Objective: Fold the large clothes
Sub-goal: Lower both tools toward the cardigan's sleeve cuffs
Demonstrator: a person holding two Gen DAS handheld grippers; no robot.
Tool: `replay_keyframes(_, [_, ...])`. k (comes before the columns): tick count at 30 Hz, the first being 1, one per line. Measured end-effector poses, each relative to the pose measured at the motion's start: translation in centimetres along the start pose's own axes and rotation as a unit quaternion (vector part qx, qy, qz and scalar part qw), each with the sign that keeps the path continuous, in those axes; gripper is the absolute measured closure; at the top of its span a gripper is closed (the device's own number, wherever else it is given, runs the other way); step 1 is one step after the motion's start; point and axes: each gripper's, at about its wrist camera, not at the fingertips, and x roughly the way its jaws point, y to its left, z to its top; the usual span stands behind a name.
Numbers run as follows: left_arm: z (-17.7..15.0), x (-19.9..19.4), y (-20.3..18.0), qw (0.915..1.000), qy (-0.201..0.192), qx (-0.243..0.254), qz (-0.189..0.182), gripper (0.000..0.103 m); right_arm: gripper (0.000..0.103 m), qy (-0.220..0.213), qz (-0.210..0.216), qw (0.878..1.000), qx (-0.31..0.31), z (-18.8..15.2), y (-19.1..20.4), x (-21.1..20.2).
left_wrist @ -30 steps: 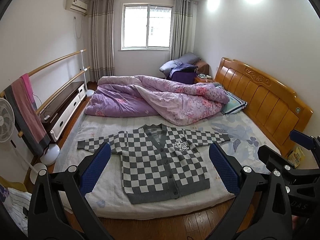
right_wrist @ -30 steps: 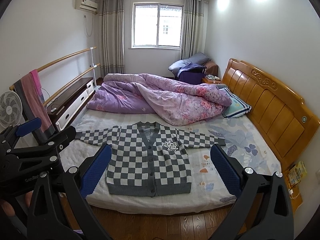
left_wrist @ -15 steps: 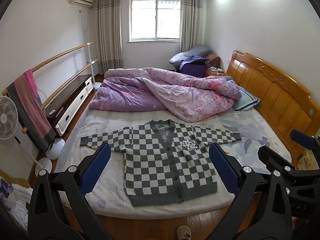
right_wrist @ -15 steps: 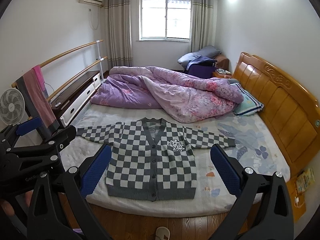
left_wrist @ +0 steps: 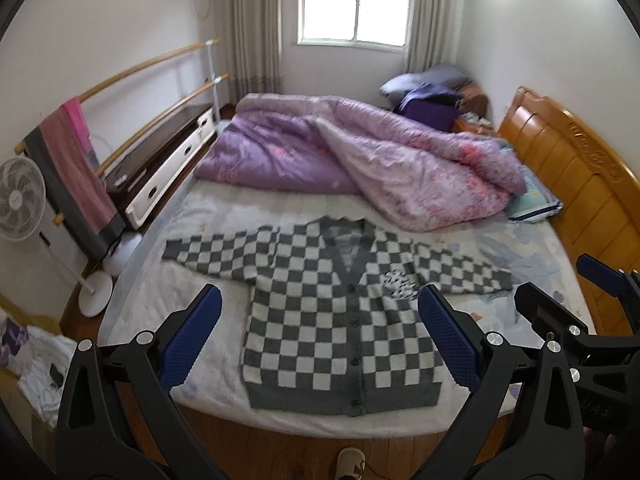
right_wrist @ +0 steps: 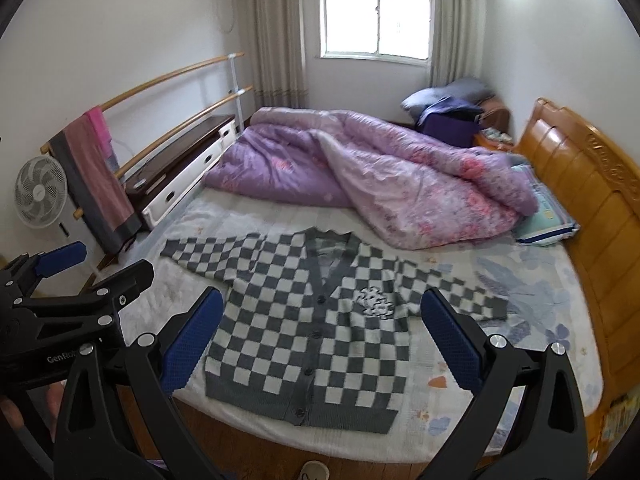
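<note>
A grey-and-white checkered cardigan (left_wrist: pixel 340 320) (right_wrist: pixel 304 340) lies flat and buttoned on the near side of the bed, both sleeves spread out sideways. My left gripper (left_wrist: pixel 320 340) hovers open above the bed's near edge, over the cardigan's lower half, holding nothing. My right gripper (right_wrist: pixel 320 340) is open too, empty, at about the same height and distance. Each gripper shows at the edge of the other's view: the right gripper (left_wrist: pixel 592 308) on the right, the left gripper (right_wrist: pixel 60 288) on the left.
A rumpled purple quilt (left_wrist: pixel 360 160) fills the far half of the bed (left_wrist: pixel 208 216). A wooden headboard (left_wrist: pixel 580 184) stands on the right, a pillow (left_wrist: pixel 536 200) beside it. On the left are a fan (left_wrist: pixel 20 200), a towel rail and a low cabinet (left_wrist: pixel 168 152). A shoe tip (left_wrist: pixel 350 460) shows on the wood floor.
Both grippers have moved closer to the bed and tilted down, so the cardigan looks larger and nearer. Both stay open and the cardigan has not moved.
</note>
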Motion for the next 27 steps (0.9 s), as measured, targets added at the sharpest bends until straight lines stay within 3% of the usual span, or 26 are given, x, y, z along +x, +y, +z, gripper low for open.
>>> replay_keyframes(7, [0.4,6.1,4.8,0.9984,0.041,-0.029,0.027,0.005,0.007,0.045,0.039,0.998,-0.012,1.1,2.7,7.2])
replay_keyframes(18, [2.8,19.9,18.1,0.9915,0.113,-0.064,-0.006,0.005,0.007,0.116,0.03,0.993,-0.007,4.2,12.2,22.1])
replay_keyframes(22, [4.0,25.4,24.3,0.9825,0.157,-0.097,-0.023,0.005,0.007,0.153,0.035,0.988,0.006,5.3,16.4,27.9])
replay_keyframes(27, [4.1,30.7,29.5,0.9753,0.186,-0.114,-0.033,0.005,0.007,0.18,0.03,0.983,0.023,5.6,19.8,33.7])
